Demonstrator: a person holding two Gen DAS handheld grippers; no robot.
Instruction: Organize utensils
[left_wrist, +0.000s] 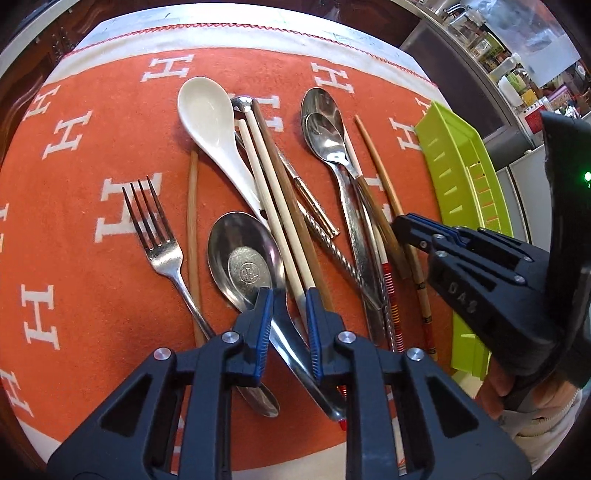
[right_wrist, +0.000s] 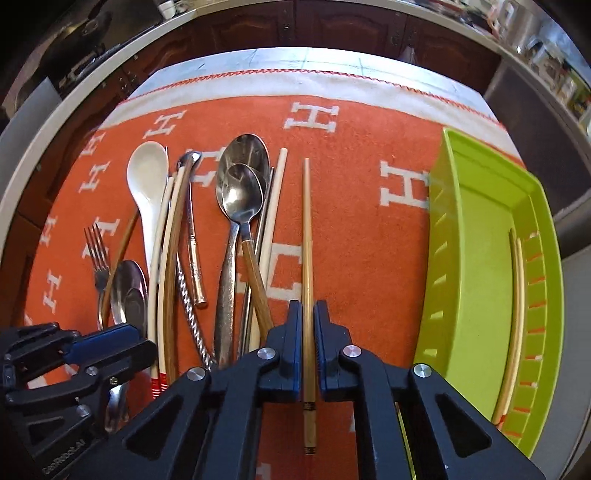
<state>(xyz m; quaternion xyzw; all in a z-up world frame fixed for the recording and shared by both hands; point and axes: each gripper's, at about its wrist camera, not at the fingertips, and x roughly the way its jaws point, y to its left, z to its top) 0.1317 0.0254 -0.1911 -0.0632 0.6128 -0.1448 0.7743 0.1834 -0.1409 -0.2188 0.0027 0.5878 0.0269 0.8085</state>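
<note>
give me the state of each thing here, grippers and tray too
left gripper: shut on a steel spoon's handle
steel spoon: flat on the cloth, bowl up
right gripper: shut on a bamboo chopstick
bamboo chopstick: lying flat, apart from the pile
green tray: holds two chopsticks by its right wall
white spoon: bowl up, in the pile
fork: flat, off to the left
</note>
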